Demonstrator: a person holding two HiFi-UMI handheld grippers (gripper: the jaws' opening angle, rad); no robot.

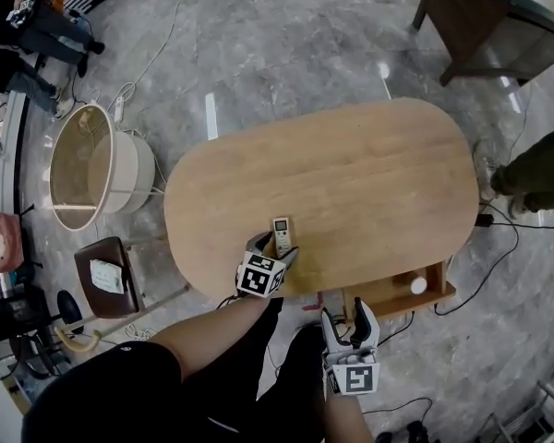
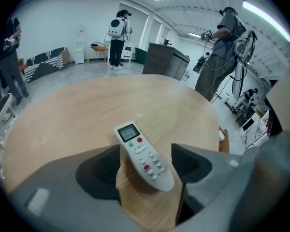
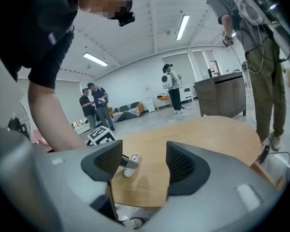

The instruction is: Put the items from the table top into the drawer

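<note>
**A:** What fills the head view, and why is it laid out this way?

**B:** A large oval wooden tabletop [image 1: 351, 183] takes up the centre. At its lower right edge a drawer [image 1: 388, 305] hangs pulled out, probably so it can take the things from the top. A small white round object [image 1: 418, 285] already lies inside; I cannot tell what it is.

**A:** What is left to move?

**B:** Only one item shows on the wood: a white remote control [image 1: 282, 234], lying flat near the lower edge, just left of centre.

**A:** Where is the left claw?

**B:** The left claw [image 1: 277, 249] straddles the near end of the remote. In the left gripper view its jaws stand apart, with the remote [image 2: 144, 156] lying between them at a slant and wood showing beside it. Nothing is gripped yet. It looks lined up for a pick.

**A:** And the right?

**B:** The right claw [image 1: 349, 319] sits at the bottom of the head view, below the tabletop edge and near the drawer. Its jaws are well apart and empty. It seems to be waiting out of the way.

**A:** How are the arms posed?

**B:** The left forearm reaches up from the lower left, with the claw tipped steeply down onto the wood. The right is held low and close to the body, pointing almost level, so the right gripper view looks across the tabletop at the remote [image 3: 129, 165], left of centre.
</note>
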